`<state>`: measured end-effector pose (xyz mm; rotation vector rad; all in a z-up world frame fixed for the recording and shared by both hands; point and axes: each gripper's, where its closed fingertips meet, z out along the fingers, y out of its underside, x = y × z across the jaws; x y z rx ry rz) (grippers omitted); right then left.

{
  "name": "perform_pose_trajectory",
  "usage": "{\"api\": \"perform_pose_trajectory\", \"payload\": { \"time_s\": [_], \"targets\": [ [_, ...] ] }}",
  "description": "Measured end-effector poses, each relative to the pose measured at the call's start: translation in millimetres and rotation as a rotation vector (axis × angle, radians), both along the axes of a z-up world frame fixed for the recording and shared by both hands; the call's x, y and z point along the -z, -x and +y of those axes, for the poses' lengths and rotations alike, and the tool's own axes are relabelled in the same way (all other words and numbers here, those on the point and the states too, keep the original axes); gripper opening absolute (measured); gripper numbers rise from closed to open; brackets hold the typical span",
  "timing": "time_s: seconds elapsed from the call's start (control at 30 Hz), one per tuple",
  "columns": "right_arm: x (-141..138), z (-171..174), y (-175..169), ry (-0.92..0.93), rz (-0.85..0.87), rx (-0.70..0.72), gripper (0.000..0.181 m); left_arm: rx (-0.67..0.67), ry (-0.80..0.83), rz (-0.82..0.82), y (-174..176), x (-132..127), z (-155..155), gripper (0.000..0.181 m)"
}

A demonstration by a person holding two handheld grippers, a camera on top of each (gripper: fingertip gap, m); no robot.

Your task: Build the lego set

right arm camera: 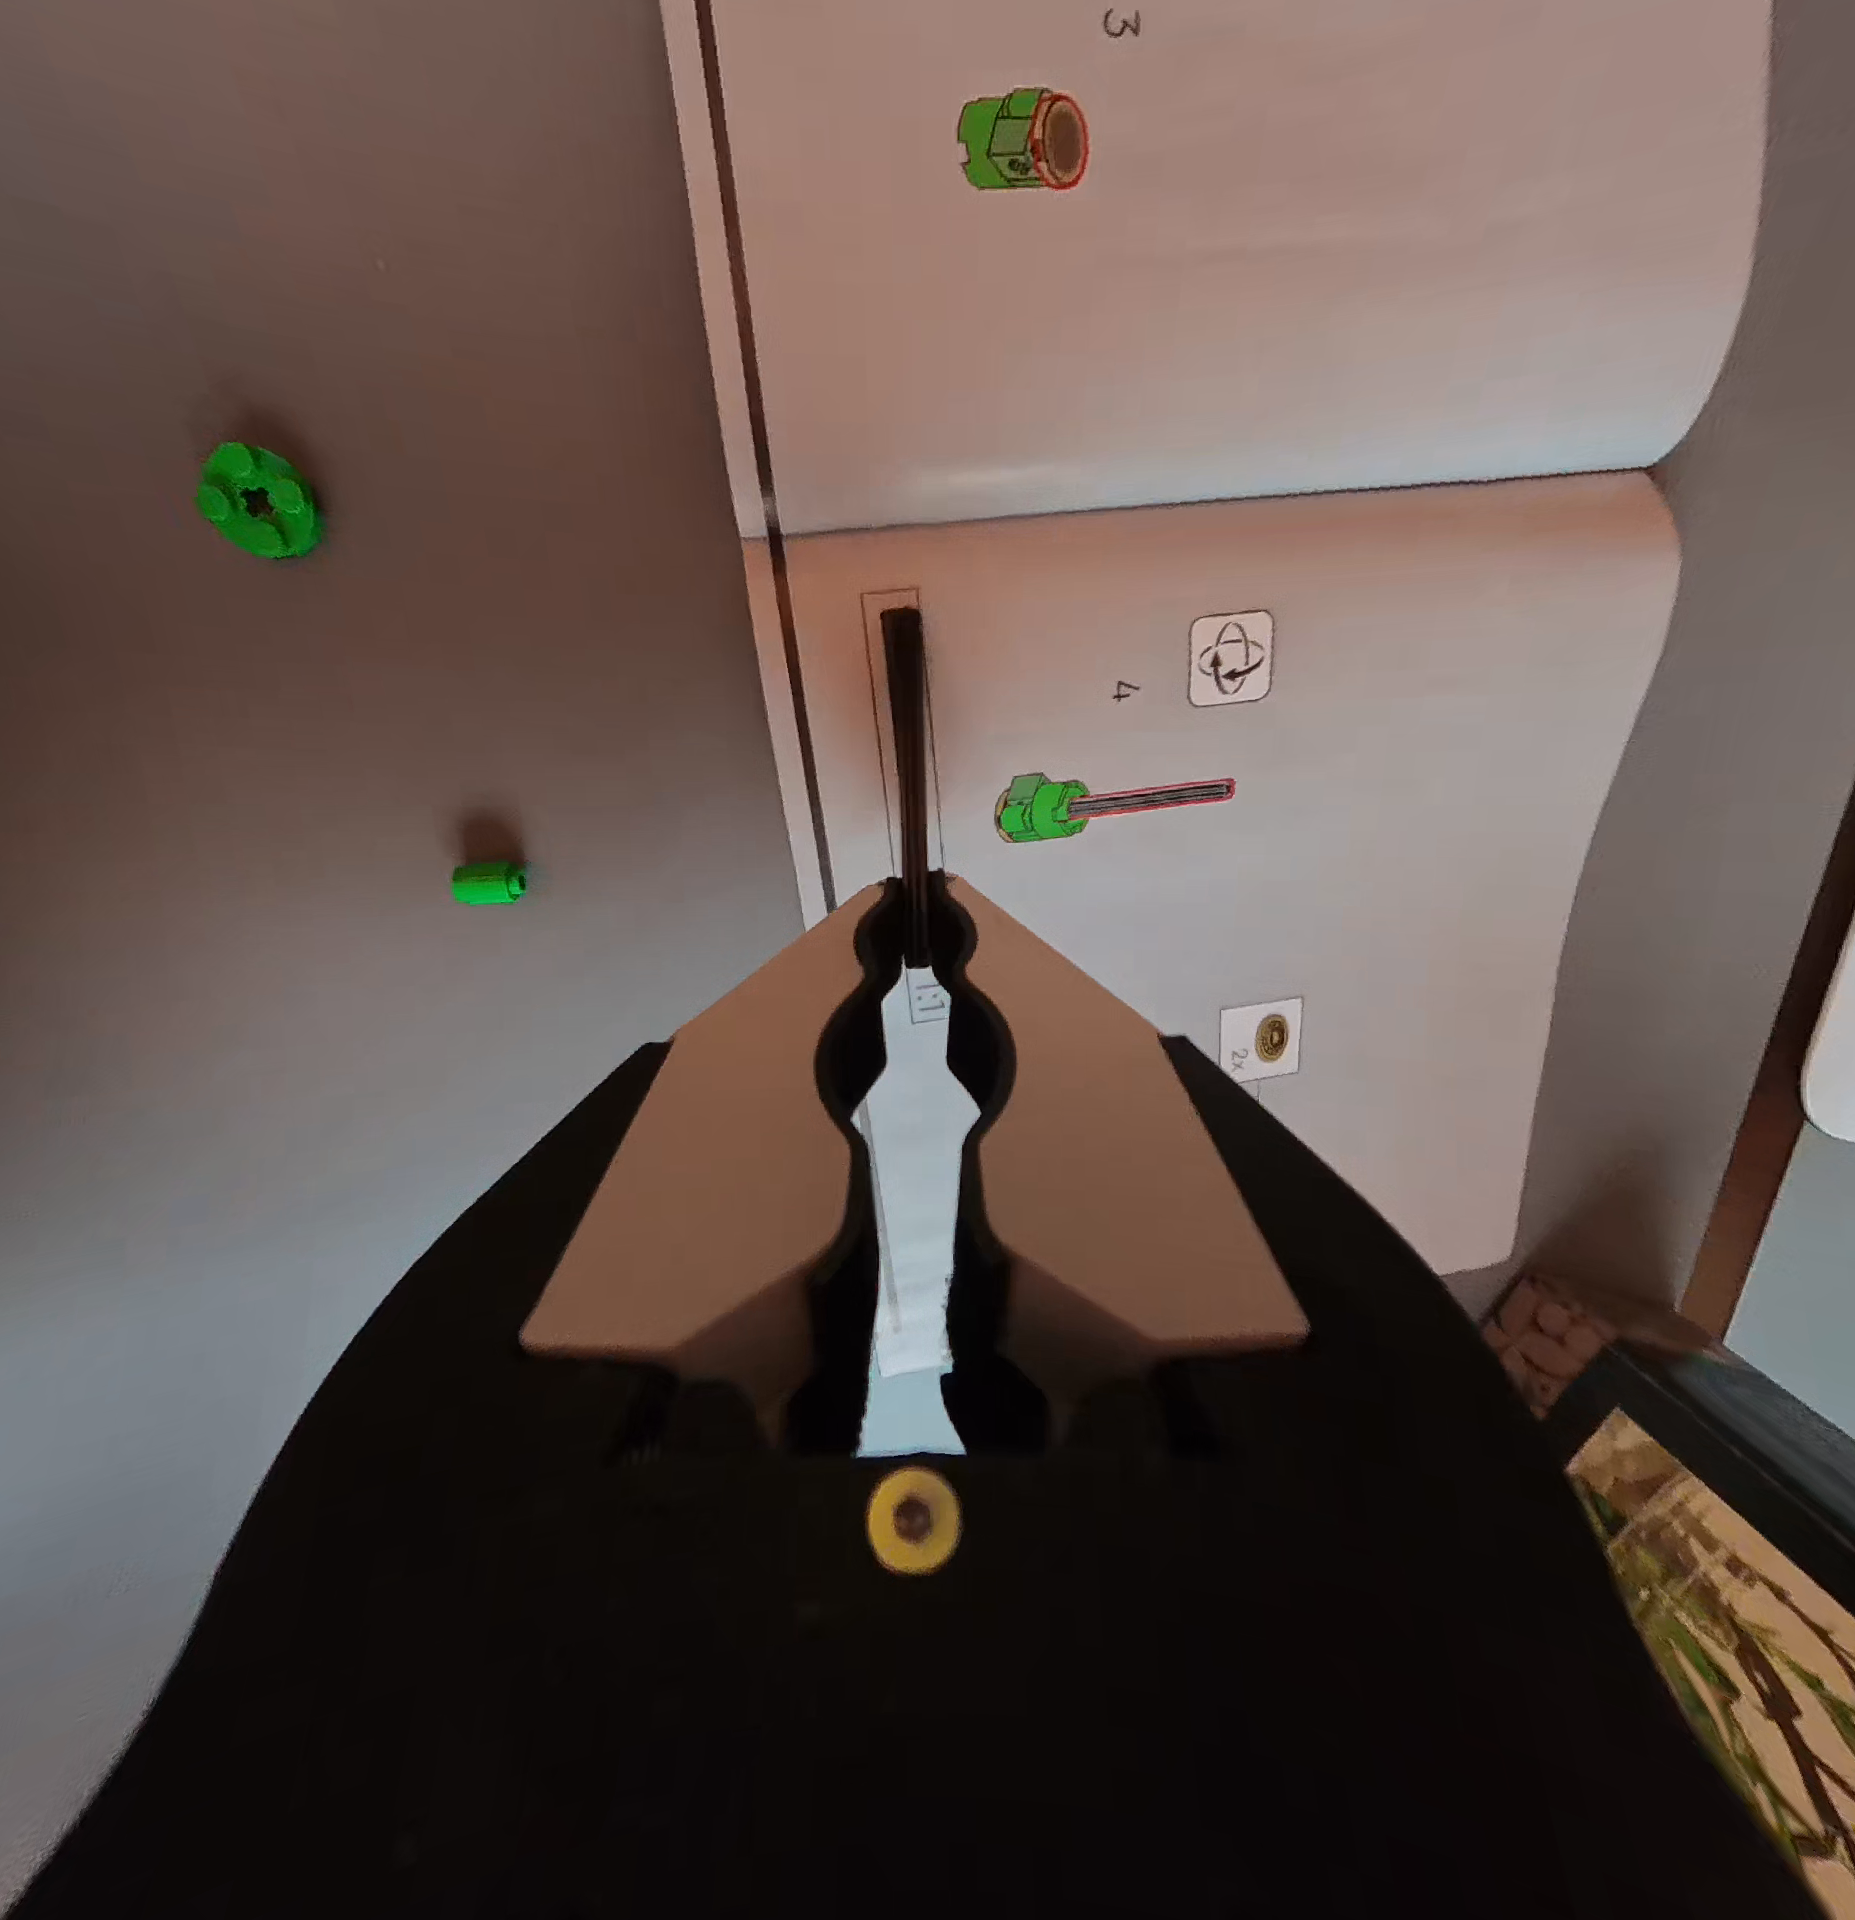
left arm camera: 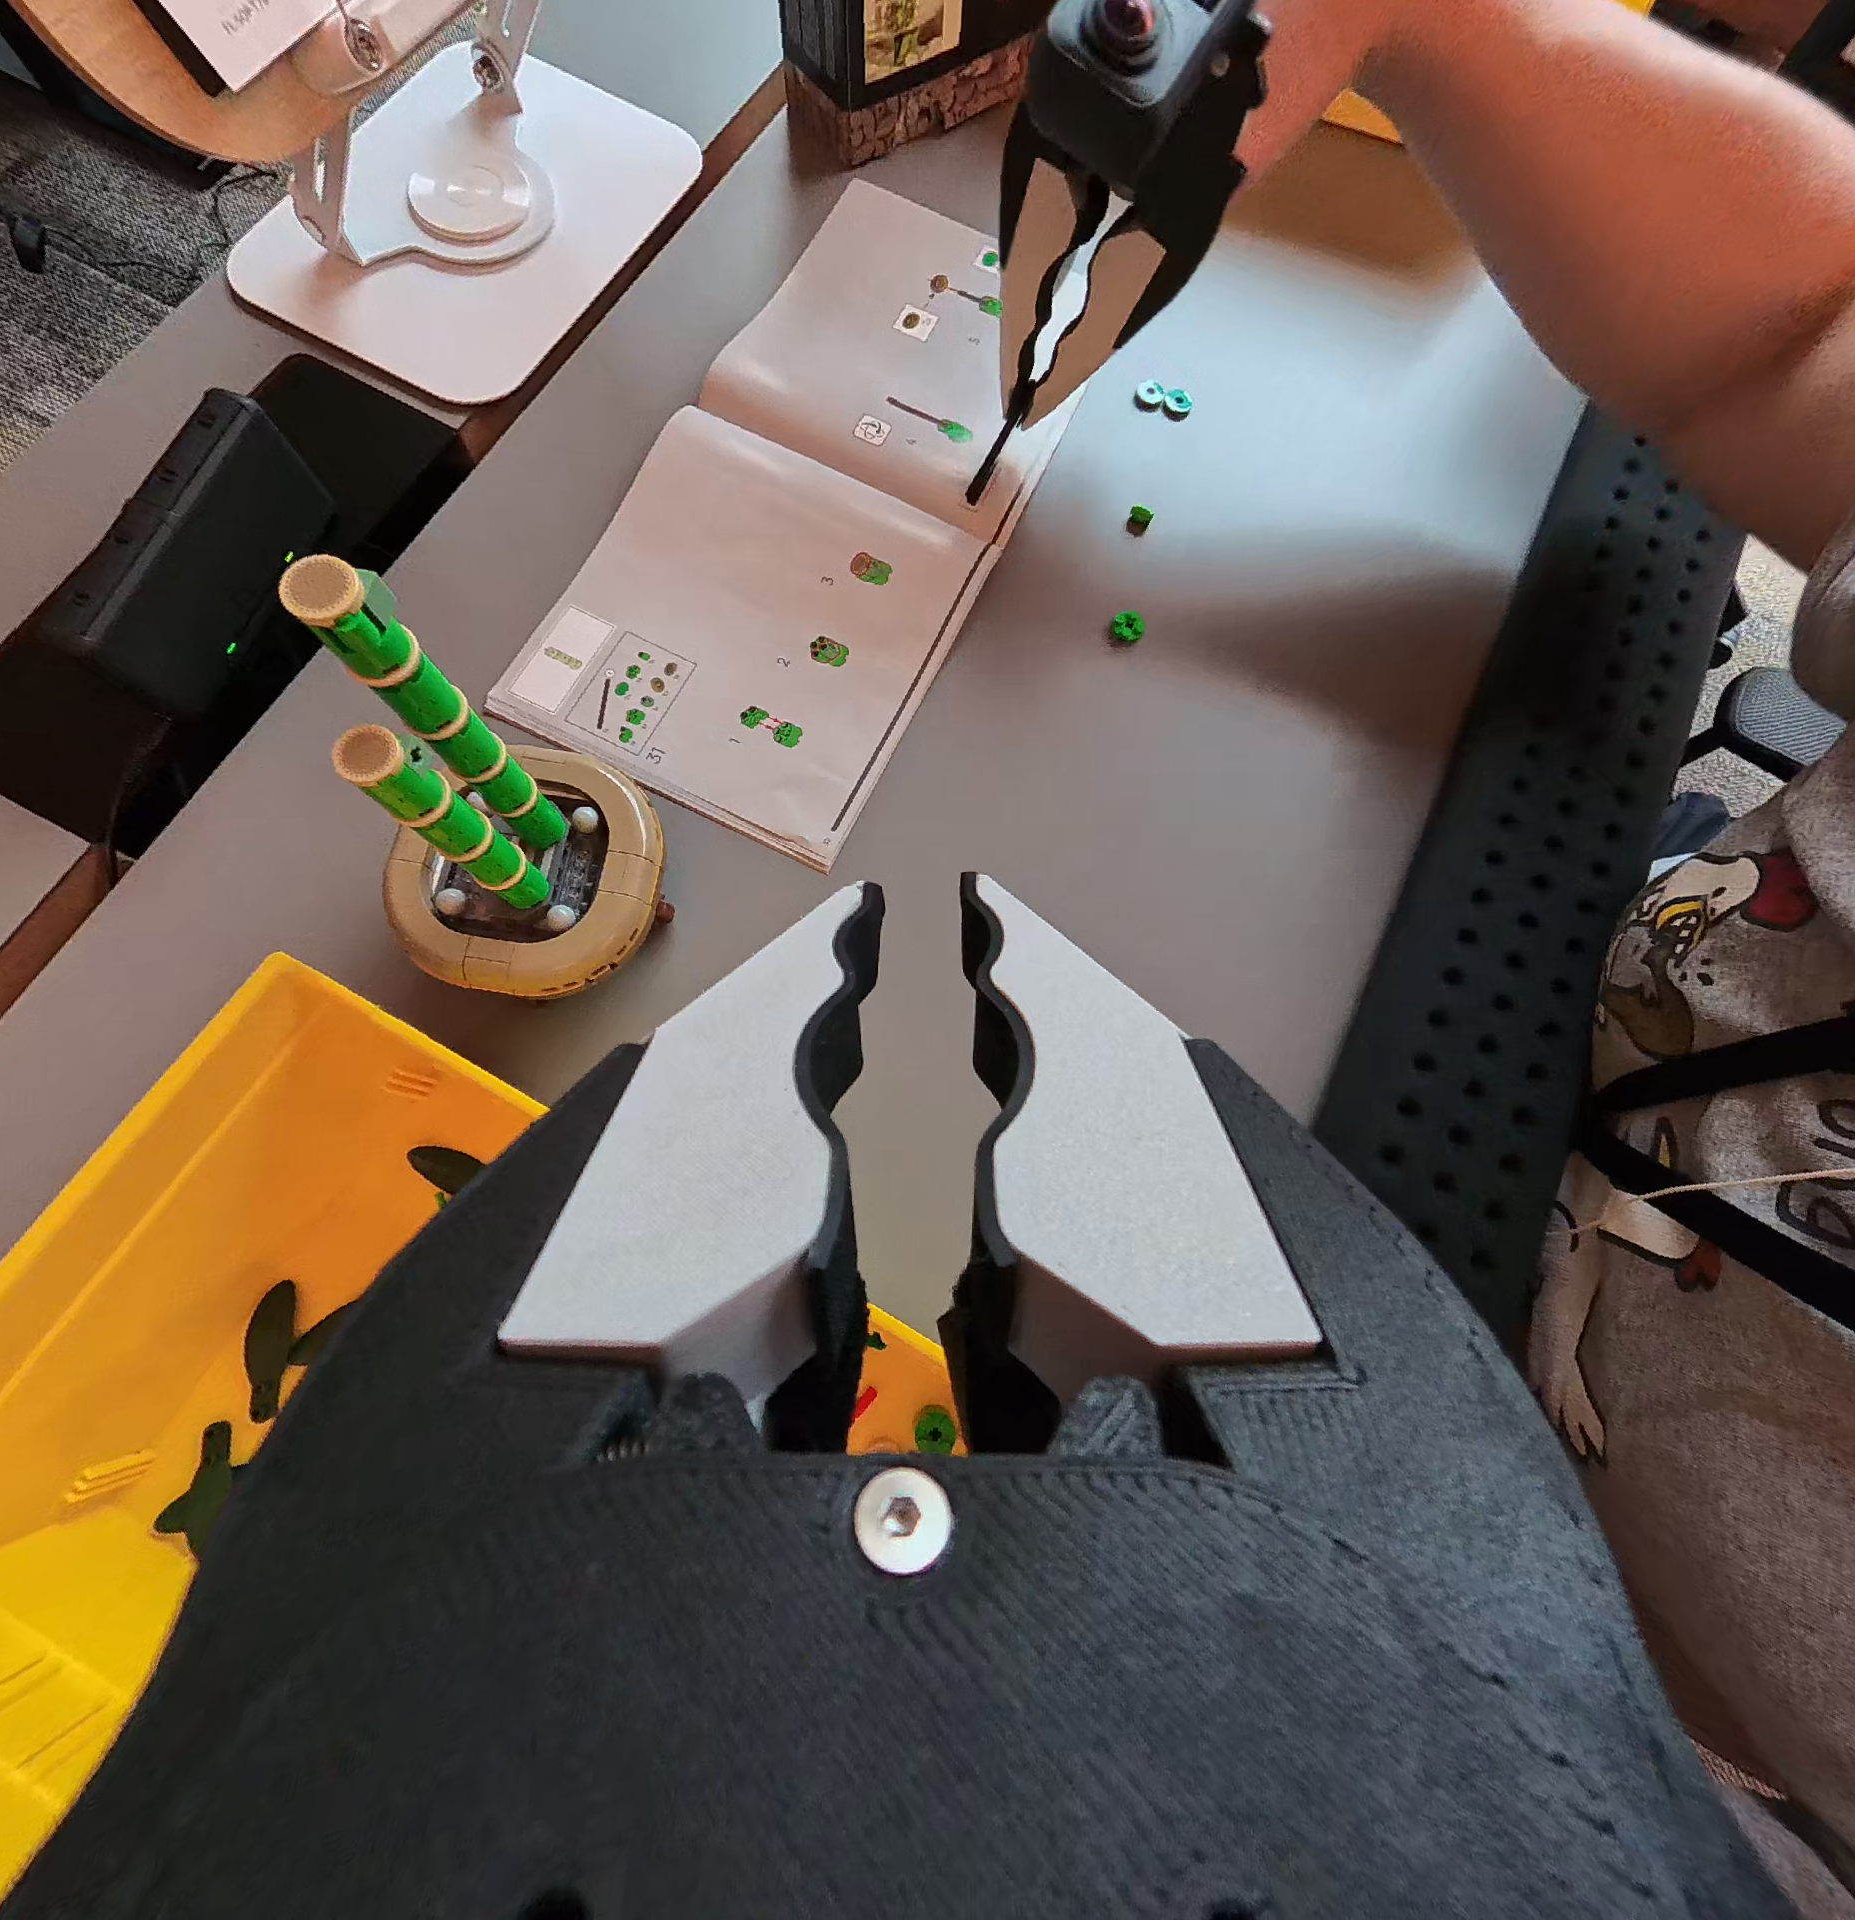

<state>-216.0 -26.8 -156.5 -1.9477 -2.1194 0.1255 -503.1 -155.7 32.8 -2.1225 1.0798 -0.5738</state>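
Item: right gripper [right arm camera: 912, 904], tips pinched on a thin black axle rod [right arm camera: 905, 769], held pointing down over the open instruction booklet [right arm camera: 1370, 364]; the rod lies along a printed outline at the page edge, apparently to check its length against the drawing. Item: left gripper [left arm camera: 921, 894], fingers slightly parted and holding nothing, hovering above the grey table [left arm camera: 1162, 831] near the yellow parts tray [left arm camera: 279, 1091], seemingly waiting its turn. Item: partly built model, two green bamboo stalks [left arm camera: 435, 727] leaning in a tan round base [left arm camera: 528, 945], left of the booklet. Loose parts right of the booklet, within easy reach: green round plate [right arm camera: 260, 502], small green cylinder [right arm camera: 489, 883], two teal rings [left arm camera: 1162, 397]. Judged stage: selecting the rod for a further stalk.
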Motion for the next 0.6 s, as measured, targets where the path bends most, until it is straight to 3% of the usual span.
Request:
{"api": "perform_pose_trajectory", "payload": {
  "time_s": [0.37,0.6],
  "targets": [
    [9.6,0.2,-6.5,0.180,-0.083,0.035,0.004,-0.005,-0.009,-0.005,1.8,-2.5,-0.1,0.013],
    [13.7,-0.7,-4.1,0.169,-0.144,-0.006,0.007,-0.007,-0.003,-0.005,2.4,-1.4,0.5,0.013]
  ]
}}
